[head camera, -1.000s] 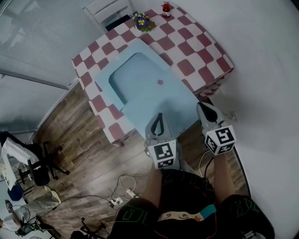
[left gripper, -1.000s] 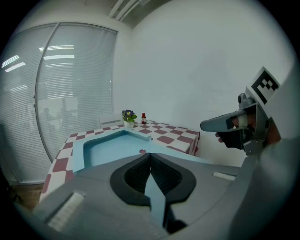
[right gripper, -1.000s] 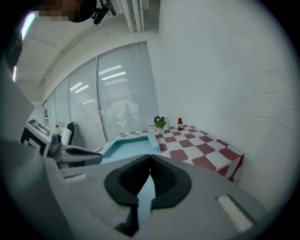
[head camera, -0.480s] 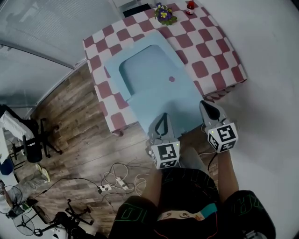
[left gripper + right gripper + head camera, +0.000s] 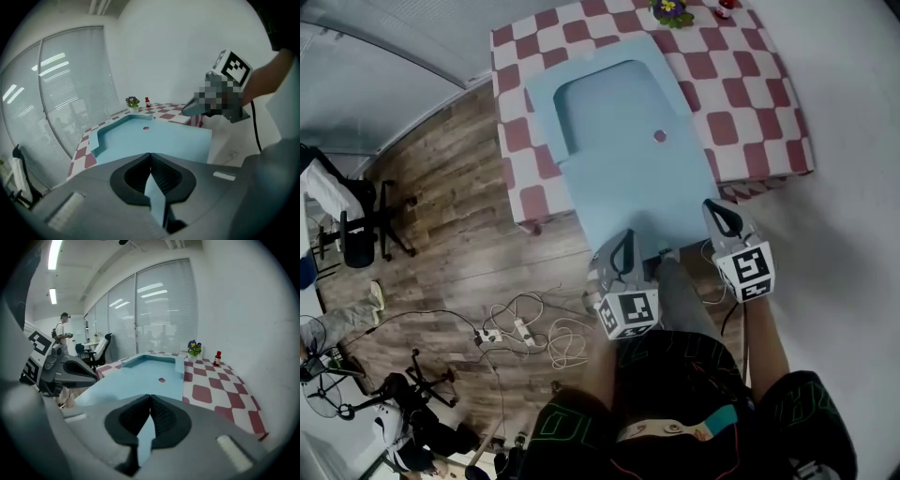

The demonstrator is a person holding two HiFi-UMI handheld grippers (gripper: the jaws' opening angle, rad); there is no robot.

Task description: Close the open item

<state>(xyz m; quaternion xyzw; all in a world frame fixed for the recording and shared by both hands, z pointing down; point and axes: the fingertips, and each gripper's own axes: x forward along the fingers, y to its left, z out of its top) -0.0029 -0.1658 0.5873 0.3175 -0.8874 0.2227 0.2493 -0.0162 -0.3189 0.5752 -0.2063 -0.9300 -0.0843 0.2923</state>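
**Blue case lying open on checkered surface**

The light blue case (image 5: 609,103) lies open across the red-and-white checkered surface (image 5: 741,103). Its flat lid (image 5: 628,192) hangs past the near edge. The left gripper (image 5: 624,240) is at the lid's near edge, jaws pressed together with nothing between them. The right gripper (image 5: 720,216) is beside the lid's right corner, likewise closed and empty. A flower pot (image 5: 670,8) and a red bottle (image 5: 724,8) stand at the far edge.

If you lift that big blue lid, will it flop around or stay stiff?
Probably stiff: the blue lid lies flat on the table with straight edges and sharp corners. It is wide, so lifting it by one corner might tilt or twist it; a grip at each side seems safer.
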